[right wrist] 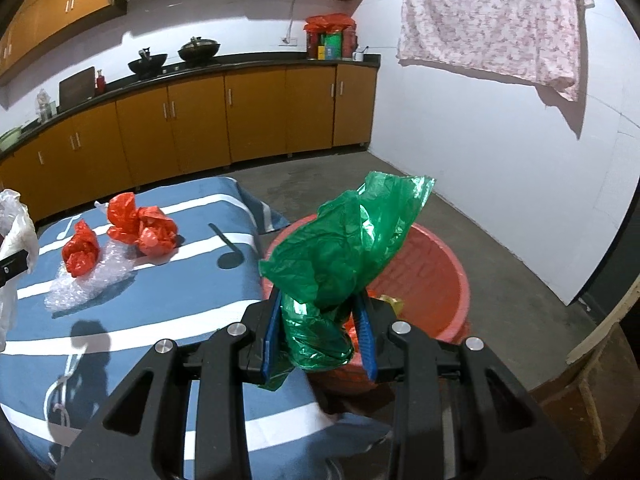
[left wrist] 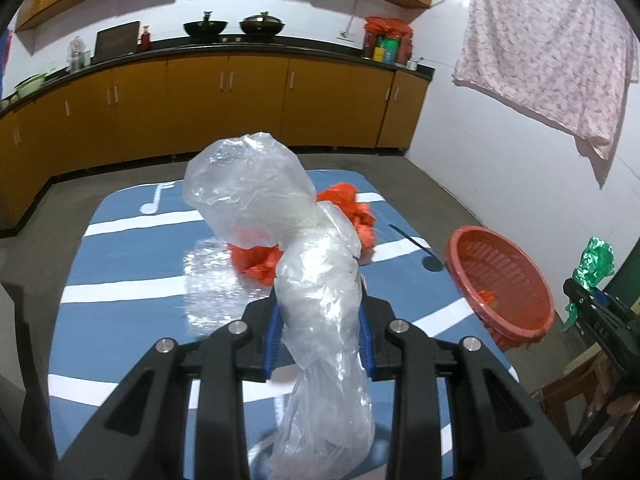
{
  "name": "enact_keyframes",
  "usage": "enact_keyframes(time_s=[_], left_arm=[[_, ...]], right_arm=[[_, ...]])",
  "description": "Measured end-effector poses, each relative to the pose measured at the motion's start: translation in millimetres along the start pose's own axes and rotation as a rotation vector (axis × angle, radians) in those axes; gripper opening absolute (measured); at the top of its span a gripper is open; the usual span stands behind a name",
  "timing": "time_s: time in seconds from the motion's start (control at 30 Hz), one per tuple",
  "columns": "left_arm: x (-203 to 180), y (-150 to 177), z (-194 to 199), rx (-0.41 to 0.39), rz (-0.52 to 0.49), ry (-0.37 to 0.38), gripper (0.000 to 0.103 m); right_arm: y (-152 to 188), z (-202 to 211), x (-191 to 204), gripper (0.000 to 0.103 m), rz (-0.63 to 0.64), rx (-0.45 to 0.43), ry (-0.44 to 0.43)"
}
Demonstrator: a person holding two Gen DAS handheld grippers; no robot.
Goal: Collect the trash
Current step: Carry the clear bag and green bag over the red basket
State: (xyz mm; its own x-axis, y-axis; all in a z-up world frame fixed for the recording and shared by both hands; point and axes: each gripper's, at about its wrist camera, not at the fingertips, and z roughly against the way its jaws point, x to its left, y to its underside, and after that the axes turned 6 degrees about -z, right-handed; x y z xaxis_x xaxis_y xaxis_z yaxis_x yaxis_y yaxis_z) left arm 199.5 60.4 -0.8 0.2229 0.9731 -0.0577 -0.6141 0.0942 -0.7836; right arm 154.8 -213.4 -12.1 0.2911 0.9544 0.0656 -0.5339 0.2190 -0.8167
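My left gripper (left wrist: 320, 312) is shut on a clear plastic bag (left wrist: 316, 280) and holds it up above the blue striped table cover (left wrist: 120, 264). My right gripper (right wrist: 320, 320) is shut on a crumpled green plastic bag (right wrist: 344, 248), just in front of the red basket (right wrist: 432, 268) at the table's right edge. The basket also shows in the left wrist view (left wrist: 500, 280), with a few scraps inside. Red plastic bags (right wrist: 140, 228) and a smaller one (right wrist: 82, 250) lie on the table beside bubble wrap (right wrist: 88, 280).
Orange kitchen cabinets (right wrist: 200, 116) with a dark counter run along the far wall. A pink cloth (right wrist: 492, 20) hangs on the white wall at right. Grey concrete floor (right wrist: 480, 240) lies beyond the basket. A wooden stool (right wrist: 592, 400) stands at bottom right.
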Motion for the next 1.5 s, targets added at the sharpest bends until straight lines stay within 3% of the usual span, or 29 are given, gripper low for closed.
enact_keyframes(time_s=[0.77,1.5], left_arm=[[-85.0,1.1,-19.3,0.030,-0.134,0.115,0.032],[-135.4,-5.0,-53.4,0.065,-0.191,0.221,0.031]], right_arm=[[4.7,-2.2,-27.0,0.033,0.011,-0.012,0.060],[-3.1,-18.8,-49.0,0.033,-0.020,-0.002,0.077]])
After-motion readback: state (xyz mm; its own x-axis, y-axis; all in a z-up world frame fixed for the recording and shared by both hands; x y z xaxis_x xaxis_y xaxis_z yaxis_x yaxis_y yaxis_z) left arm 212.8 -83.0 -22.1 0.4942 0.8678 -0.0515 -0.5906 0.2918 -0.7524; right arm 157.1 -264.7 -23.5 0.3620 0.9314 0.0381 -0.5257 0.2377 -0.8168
